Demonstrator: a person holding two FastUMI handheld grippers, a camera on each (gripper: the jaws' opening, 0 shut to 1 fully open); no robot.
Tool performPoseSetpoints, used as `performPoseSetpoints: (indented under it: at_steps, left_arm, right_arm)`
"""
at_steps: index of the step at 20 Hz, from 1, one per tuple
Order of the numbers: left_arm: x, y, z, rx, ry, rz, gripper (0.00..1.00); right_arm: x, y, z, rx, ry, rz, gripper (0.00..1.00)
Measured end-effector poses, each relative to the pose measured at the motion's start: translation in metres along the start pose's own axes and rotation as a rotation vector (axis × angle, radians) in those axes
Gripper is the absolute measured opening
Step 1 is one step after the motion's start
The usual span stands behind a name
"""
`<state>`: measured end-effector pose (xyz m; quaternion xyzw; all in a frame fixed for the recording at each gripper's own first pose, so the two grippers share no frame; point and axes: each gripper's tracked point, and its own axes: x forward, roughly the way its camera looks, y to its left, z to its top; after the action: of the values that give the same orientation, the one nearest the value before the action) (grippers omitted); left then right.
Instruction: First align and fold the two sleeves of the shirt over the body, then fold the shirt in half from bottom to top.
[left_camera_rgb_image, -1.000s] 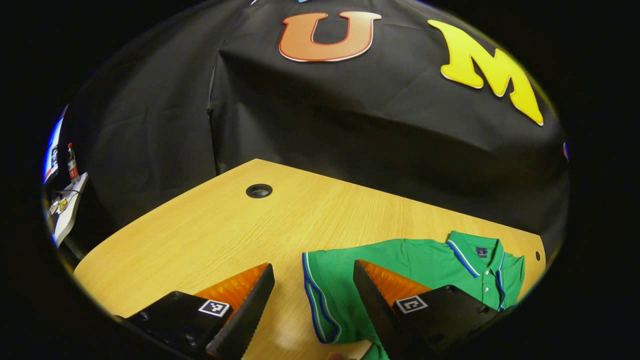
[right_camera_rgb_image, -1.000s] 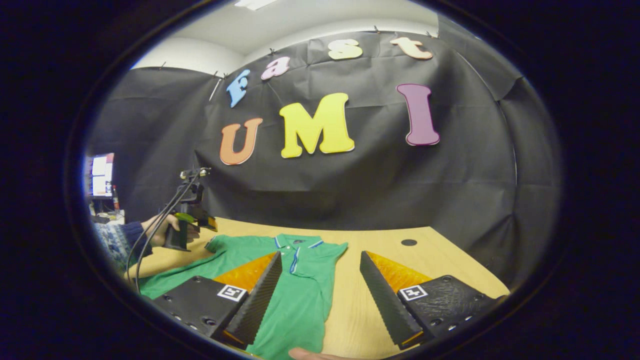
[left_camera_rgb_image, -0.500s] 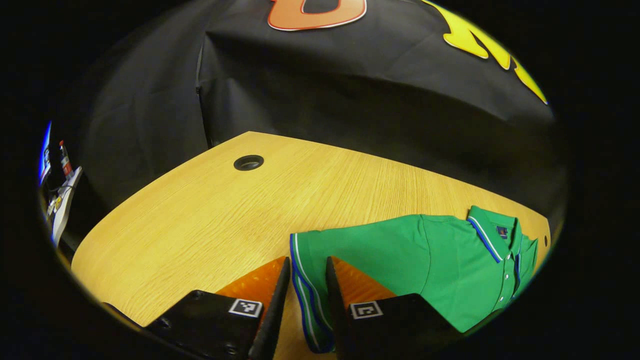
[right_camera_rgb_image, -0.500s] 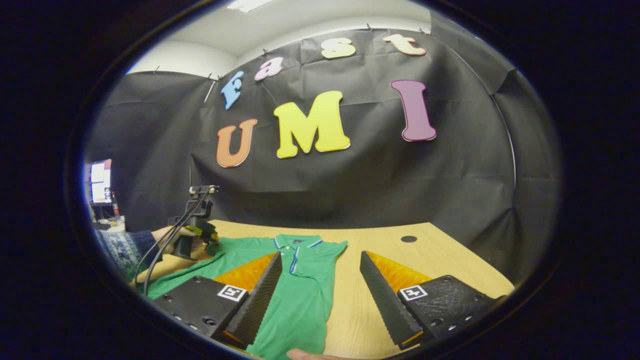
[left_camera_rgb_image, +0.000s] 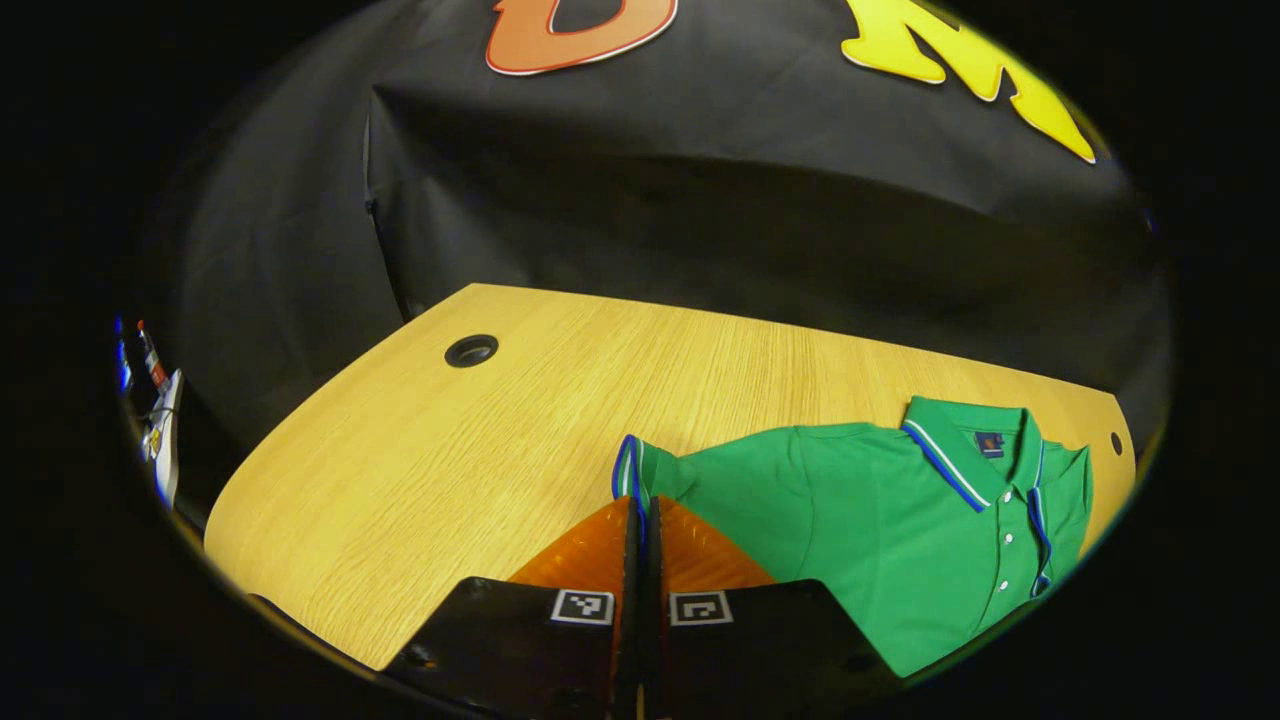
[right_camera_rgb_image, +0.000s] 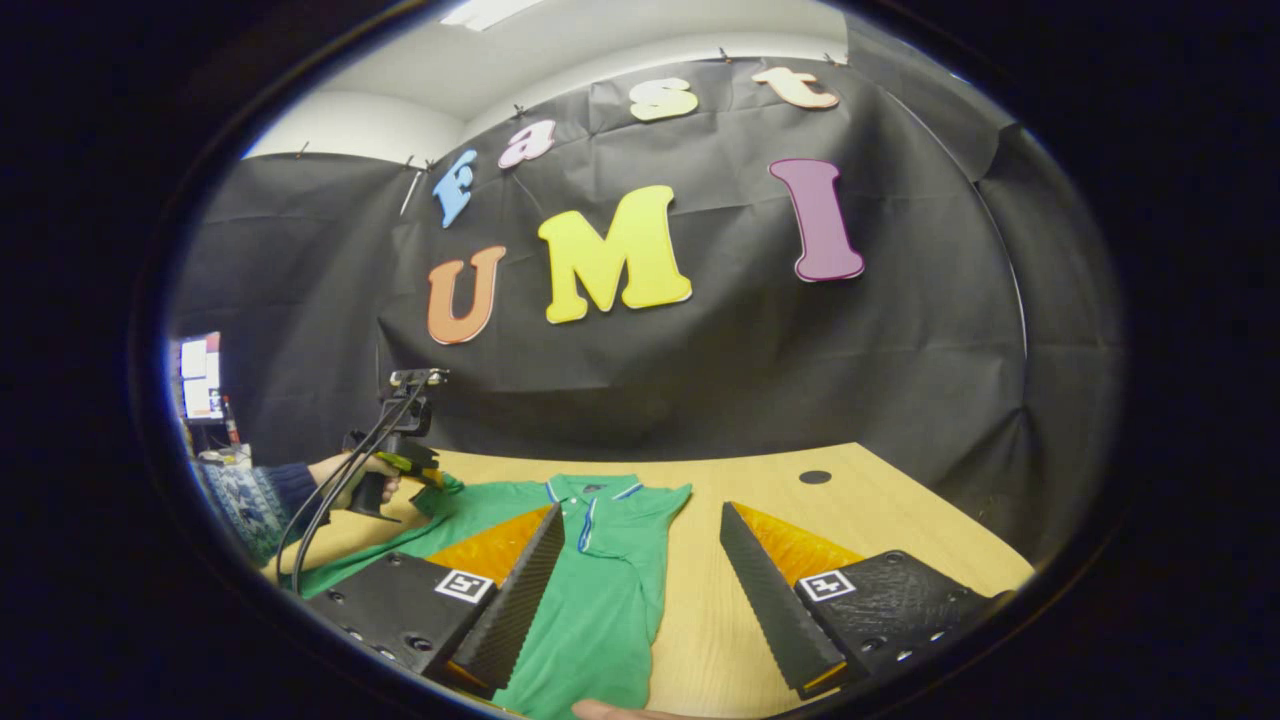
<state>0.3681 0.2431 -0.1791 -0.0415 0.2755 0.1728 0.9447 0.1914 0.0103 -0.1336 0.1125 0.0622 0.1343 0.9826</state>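
Note:
A green polo shirt (left_camera_rgb_image: 880, 520) with blue and white trim lies flat on the wooden table (left_camera_rgb_image: 420, 470), collar toward the booth's wall. My left gripper (left_camera_rgb_image: 640, 505) is shut on the striped cuff of the shirt's sleeve (left_camera_rgb_image: 628, 470), which stands lifted and bunched off the table. In the right gripper view the shirt (right_camera_rgb_image: 590, 570) lies below and ahead, and the left gripper (right_camera_rgb_image: 425, 470), held by a hand, pinches the sleeve at the shirt's far left. My right gripper (right_camera_rgb_image: 640, 580) hangs open above the shirt's body and right edge, touching nothing.
A round cable hole (left_camera_rgb_image: 471, 351) sits in the table's far left part, and another cable hole (right_camera_rgb_image: 814, 477) at the right. Black cloth closes the back. A monitor and clutter (right_camera_rgb_image: 200, 370) stand off to the left beyond the table. A fingertip (right_camera_rgb_image: 610, 710) shows at the bottom edge.
My left gripper came down over the sleeve cuff, closed its fingers on it, and has lifted it so the cuff bunches up. The right gripper stayed open and nearly still.

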Motion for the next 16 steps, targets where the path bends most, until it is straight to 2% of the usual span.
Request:
performPoseSetpoints:
  at_steps: [4, 6, 7, 8, 14, 15, 16]
  left_arm:
    - [-0.012, -0.016, 0.014, 0.036, -0.022, 0.005, 0.08]
    - [-0.017, -0.029, 0.016, 0.041, -0.022, -0.001, 0.08]
    - [-0.019, -0.037, 0.016, 0.043, -0.019, -0.012, 0.08]
    - [-0.022, -0.047, 0.016, 0.046, -0.017, -0.029, 0.08]
    - [-0.041, -0.113, 0.026, 0.101, -0.047, -0.104, 0.08]
    - [-0.045, -0.122, 0.026, 0.114, -0.052, -0.11, 0.08]
    - [-0.046, -0.13, 0.027, 0.126, -0.057, -0.113, 0.09]
  right_arm:
    - [0.0, -0.002, 0.0, 0.029, 0.005, 0.006, 0.95]
    - [-0.001, -0.004, 0.001, 0.041, 0.004, 0.005, 0.92]
    - [-0.001, -0.004, 0.001, 0.047, 0.004, 0.005, 0.92]
    - [-0.001, -0.005, 0.001, 0.052, 0.005, 0.003, 0.96]
    - [-0.001, -0.007, -0.001, 0.048, 0.012, -0.002, 0.96]
    - [-0.001, -0.007, -0.002, 0.049, 0.012, -0.002, 0.92]
    - [-0.001, -0.008, -0.001, 0.052, 0.012, -0.001, 0.96]
